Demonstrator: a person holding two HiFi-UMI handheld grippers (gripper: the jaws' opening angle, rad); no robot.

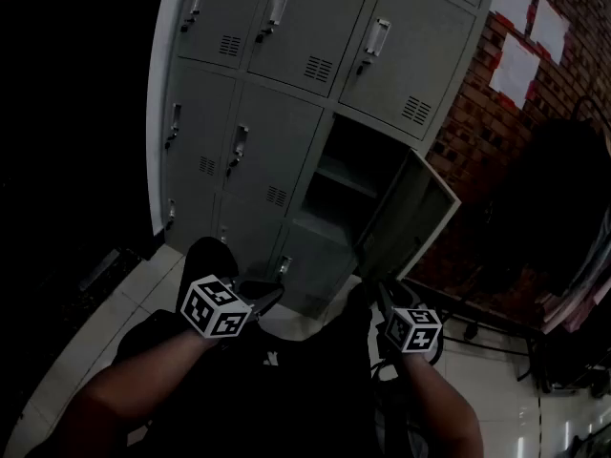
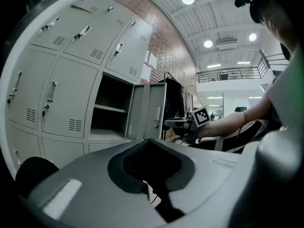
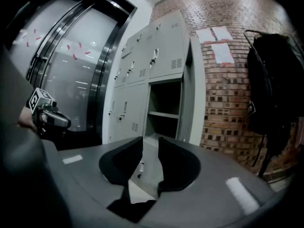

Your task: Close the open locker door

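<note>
Neither tool touches the open door (image 1: 409,219) yet, so the approach is in hand; the left tool (image 1: 270,296) is clenched empty and the right tool (image 1: 380,292) is parted, empty. Next, the right tool should push the door's near edge leftward.

A brick wall (image 1: 468,113) bearing white papers (image 1: 520,27) meets a glossy pale tiled floor (image 1: 496,389).

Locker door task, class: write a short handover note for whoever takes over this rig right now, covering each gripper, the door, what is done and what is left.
Left gripper: jaws together, empty, held low in front of the lockers.
Right gripper: jaws apart, nothing between them, not touching the door.
Grey metal locker door: swung wide open in the right-hand column of the grey locker bank.
Done: nothing yet.
Left: bring a gripper to the door and push it shut.
</note>
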